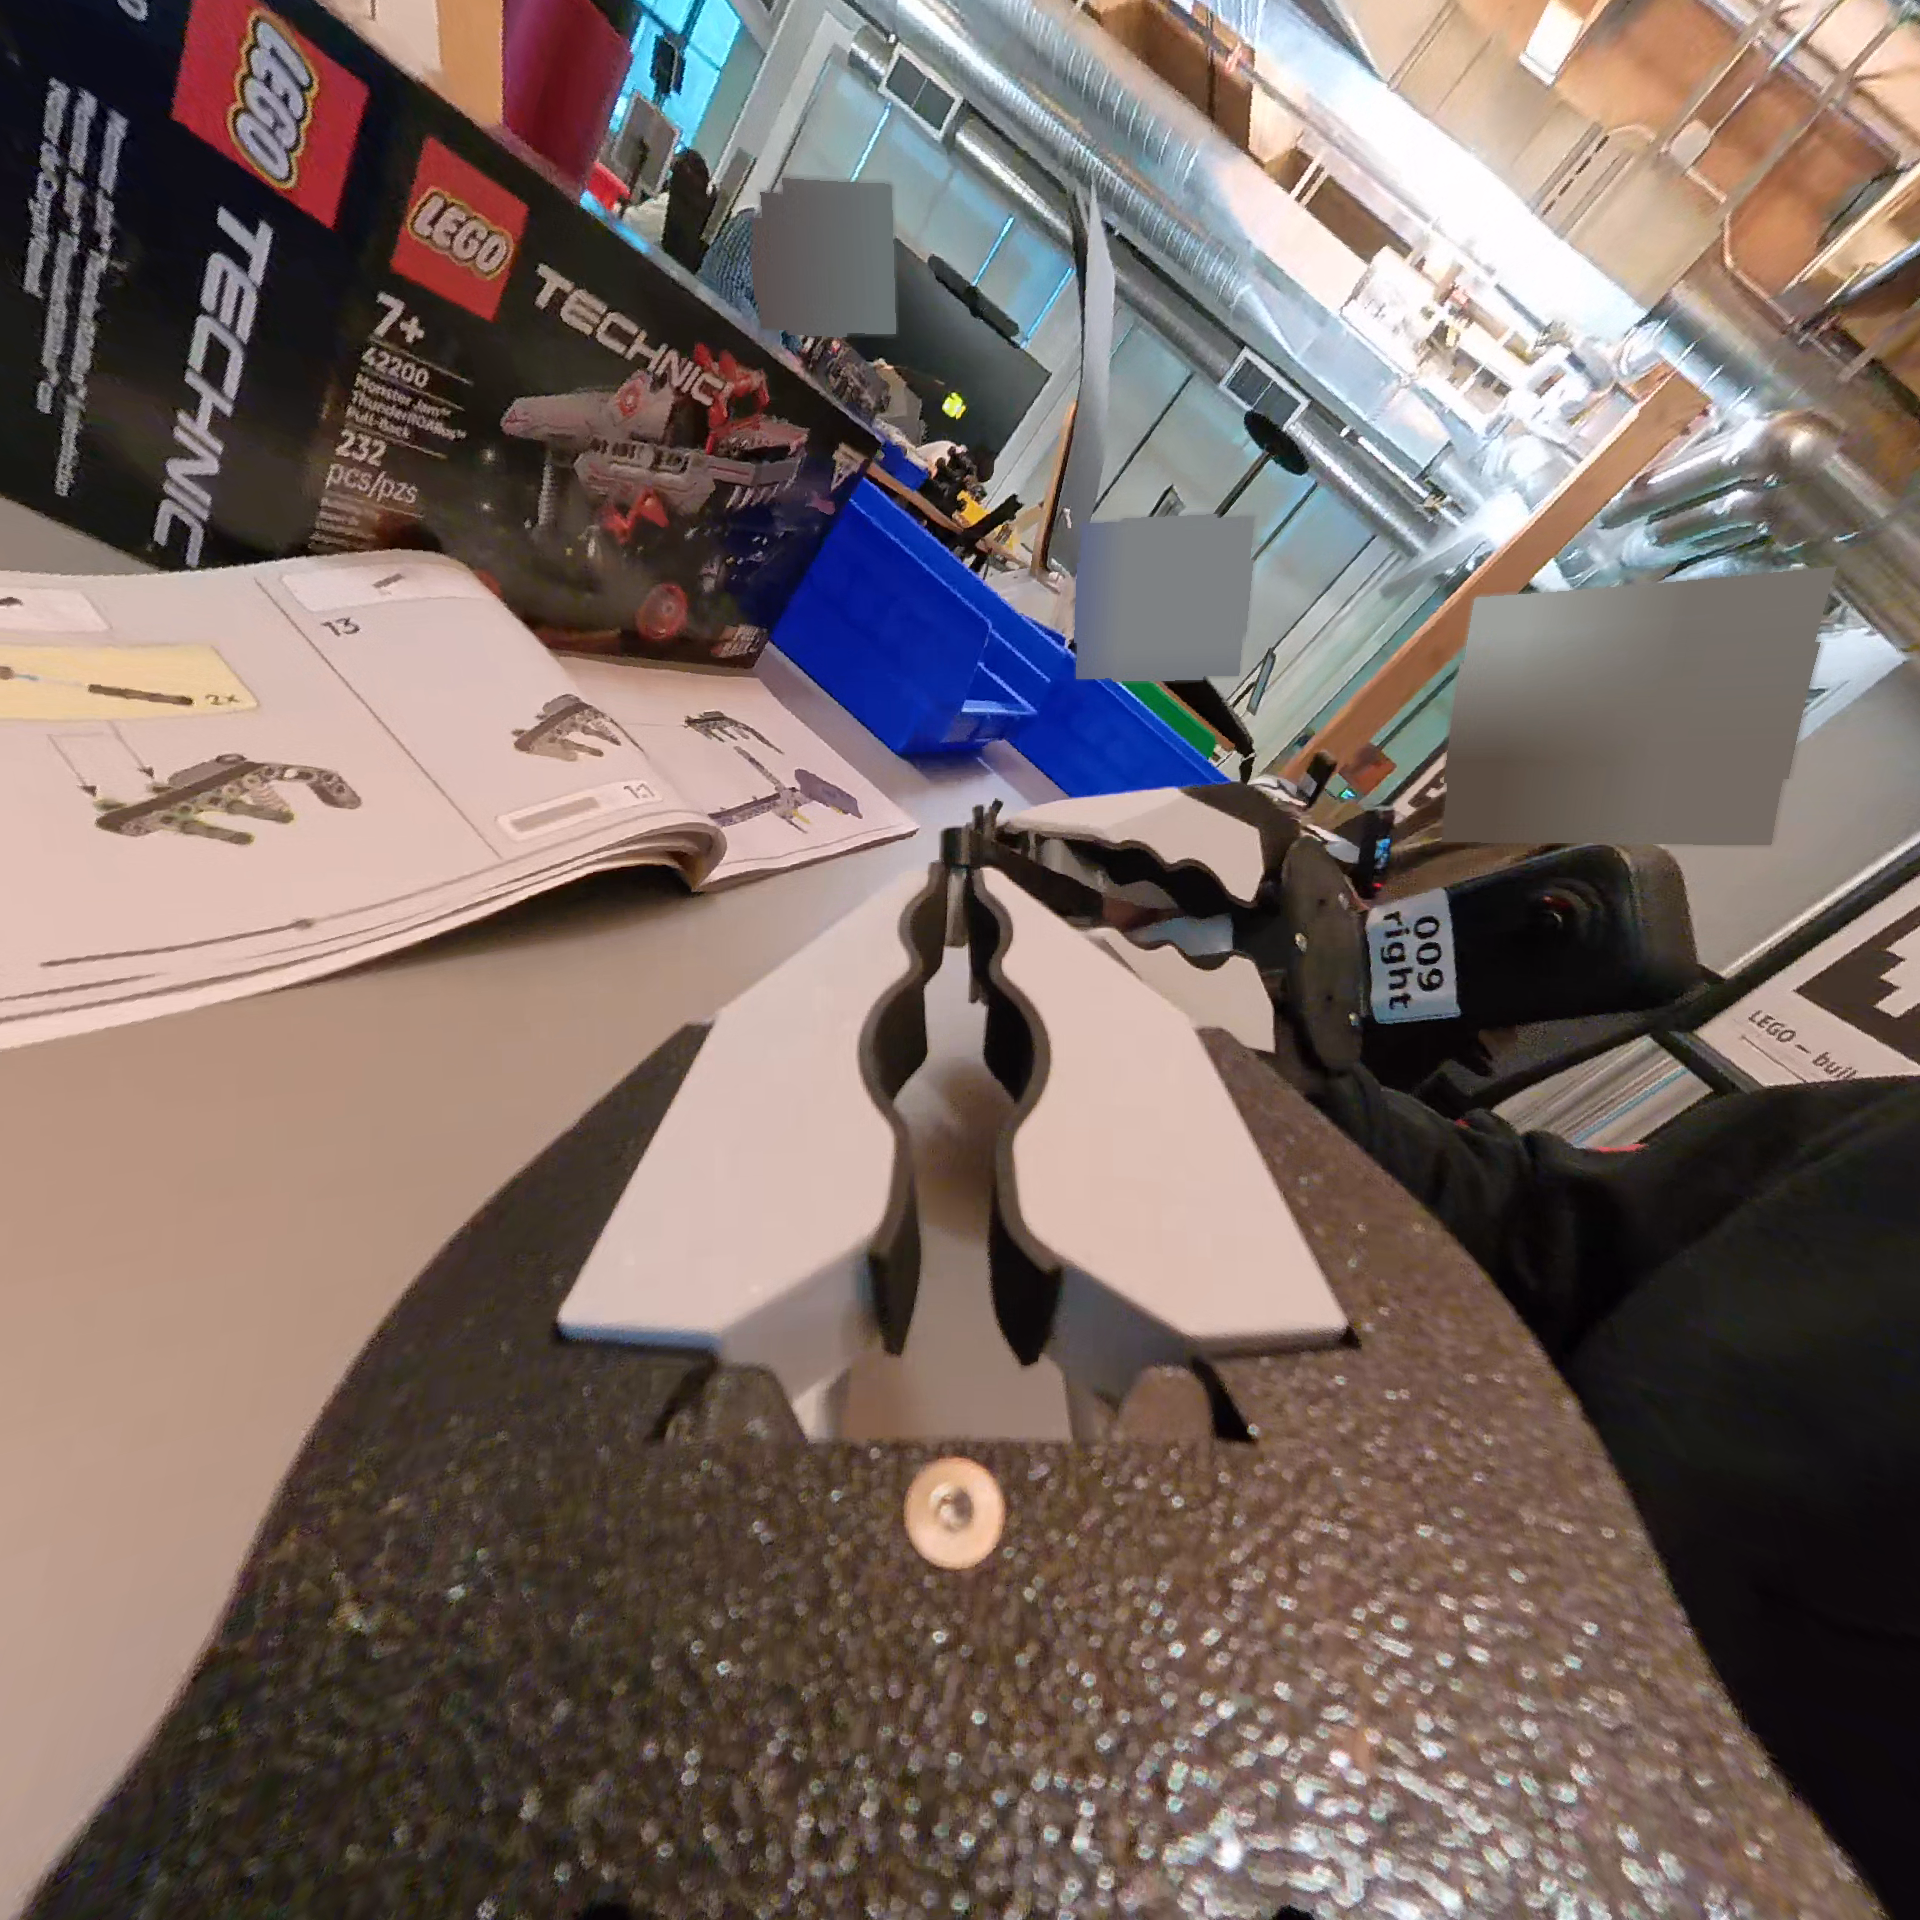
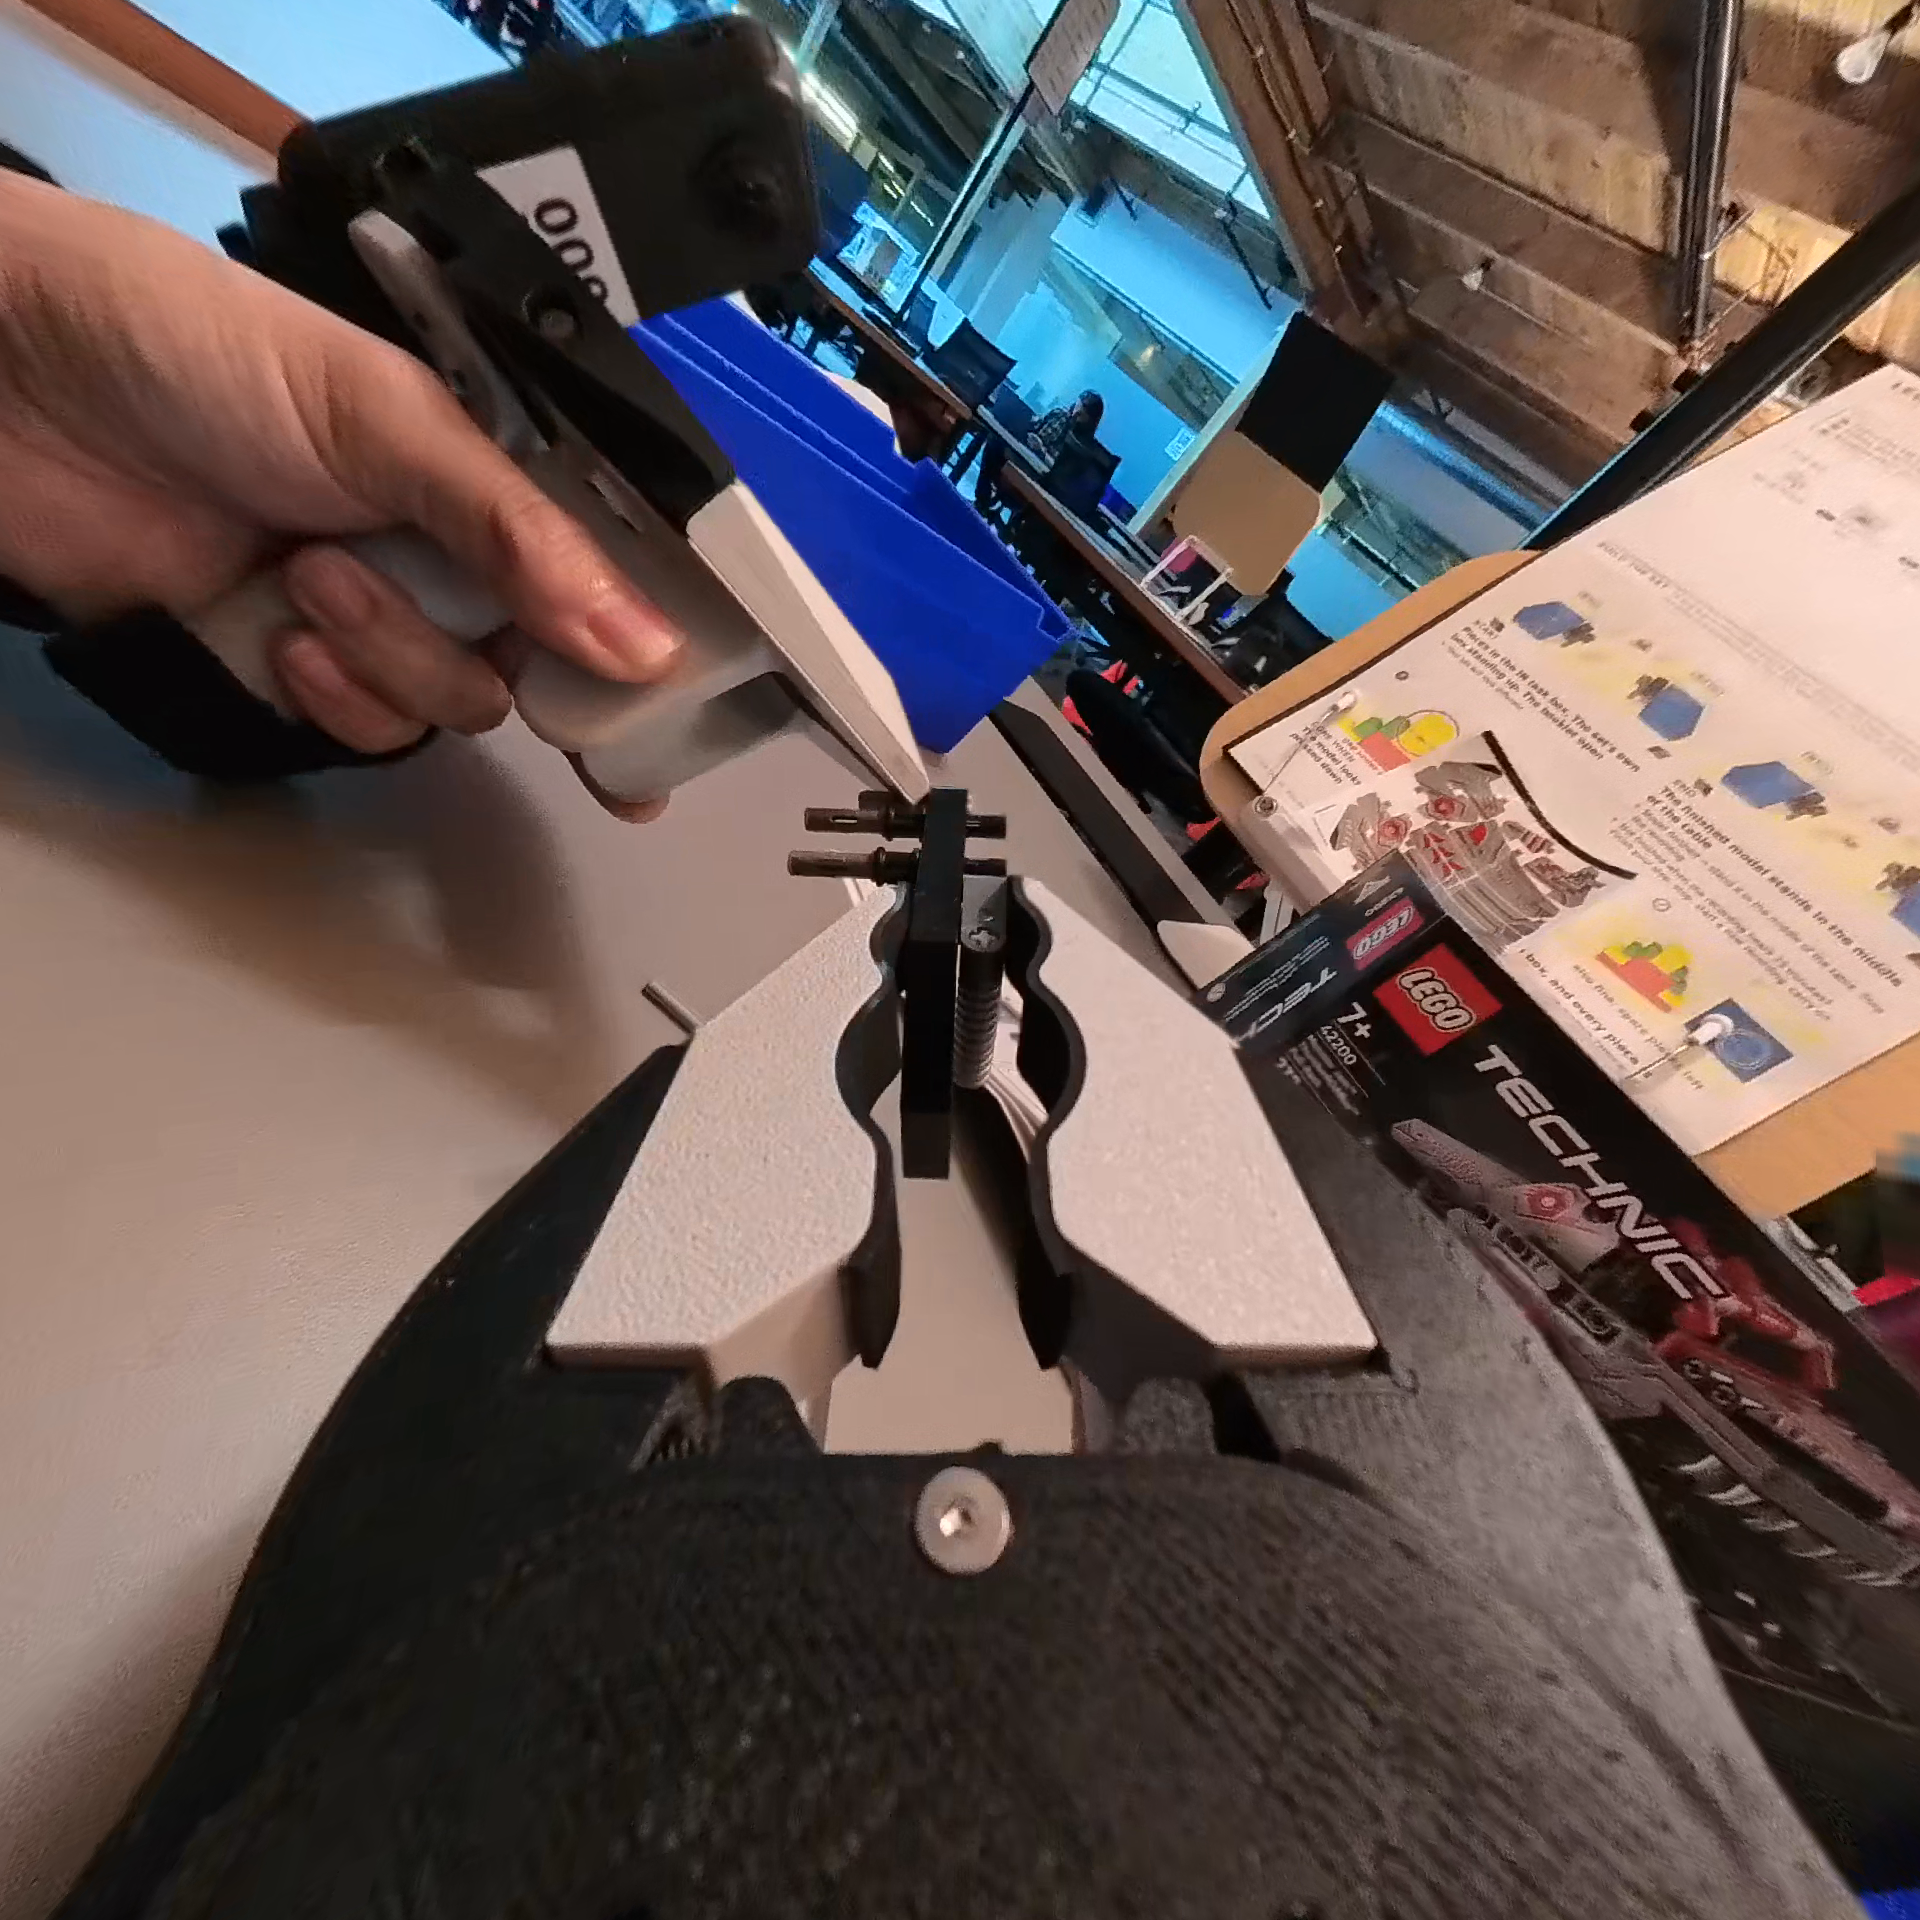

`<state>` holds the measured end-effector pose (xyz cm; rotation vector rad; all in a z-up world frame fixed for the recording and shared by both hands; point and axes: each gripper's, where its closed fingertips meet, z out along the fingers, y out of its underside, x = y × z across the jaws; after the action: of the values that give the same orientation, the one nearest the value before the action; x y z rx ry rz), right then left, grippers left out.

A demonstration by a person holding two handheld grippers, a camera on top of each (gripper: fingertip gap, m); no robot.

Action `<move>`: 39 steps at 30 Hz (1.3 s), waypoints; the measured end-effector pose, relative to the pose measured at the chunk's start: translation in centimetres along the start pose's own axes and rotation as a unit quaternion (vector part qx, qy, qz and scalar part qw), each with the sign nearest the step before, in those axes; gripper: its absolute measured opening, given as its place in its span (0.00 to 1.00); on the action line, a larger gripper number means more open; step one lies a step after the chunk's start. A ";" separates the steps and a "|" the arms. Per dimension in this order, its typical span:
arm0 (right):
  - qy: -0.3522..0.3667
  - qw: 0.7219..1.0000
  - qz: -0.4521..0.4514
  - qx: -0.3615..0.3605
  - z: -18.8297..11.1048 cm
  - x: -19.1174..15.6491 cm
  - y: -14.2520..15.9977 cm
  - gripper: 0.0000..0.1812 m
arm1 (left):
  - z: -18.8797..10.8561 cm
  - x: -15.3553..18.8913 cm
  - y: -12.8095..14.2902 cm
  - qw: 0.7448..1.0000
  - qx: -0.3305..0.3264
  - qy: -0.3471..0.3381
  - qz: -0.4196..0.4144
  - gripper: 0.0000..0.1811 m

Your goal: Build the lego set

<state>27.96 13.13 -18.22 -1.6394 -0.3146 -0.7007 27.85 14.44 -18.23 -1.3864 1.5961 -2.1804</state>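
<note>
My right gripper point(image 2: 940, 904) is shut on a black Lego beam point(image 2: 928, 1029) held upright, with a grey spring piece point(image 2: 977, 1023) beside it between the fingers. Two black pins point(image 2: 883, 831) pass through the beam's top. My left gripper point(image 1: 961, 883) is shut, and its tips pinch the upper pin right beside the beam. In the right wrist view the left gripper point(image 2: 914, 779) comes in from the upper left, held by a hand point(image 2: 312, 468). In the left wrist view the right gripper point(image 1: 1013, 842) meets mine from the right.
The black Lego box point(image 1: 468, 364) stands behind an open instruction booklet point(image 1: 312, 748) on the grey table point(image 1: 312, 1195). Blue bins point(image 1: 914, 644) sit farther back. In the right wrist view the box point(image 2: 1507, 1143) and an instruction board point(image 2: 1610, 779) are on the right. Both grippers' tips are close together, under 4 cm apart.
</note>
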 end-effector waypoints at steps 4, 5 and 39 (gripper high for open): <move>0.009 1.000 0.001 0.010 -0.1 0.3 -0.3 0.08 | 0.1 0.3 -0.3 0.999 0.005 -0.011 0.052 0.01; 0.009 1.000 -0.002 0.013 -0.2 0.3 -0.3 0.08 | 0.1 0.4 -0.3 0.998 0.006 -0.009 0.057 0.01; -0.032 0.992 0.121 -0.015 0.0 0.1 0.7 0.07 | 0.1 -0.4 0.4 0.986 -0.043 -0.071 0.144 0.01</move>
<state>28.48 12.95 -18.71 -1.6960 -0.1468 -0.4717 27.99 14.34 -18.80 -1.2124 1.7302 -1.8286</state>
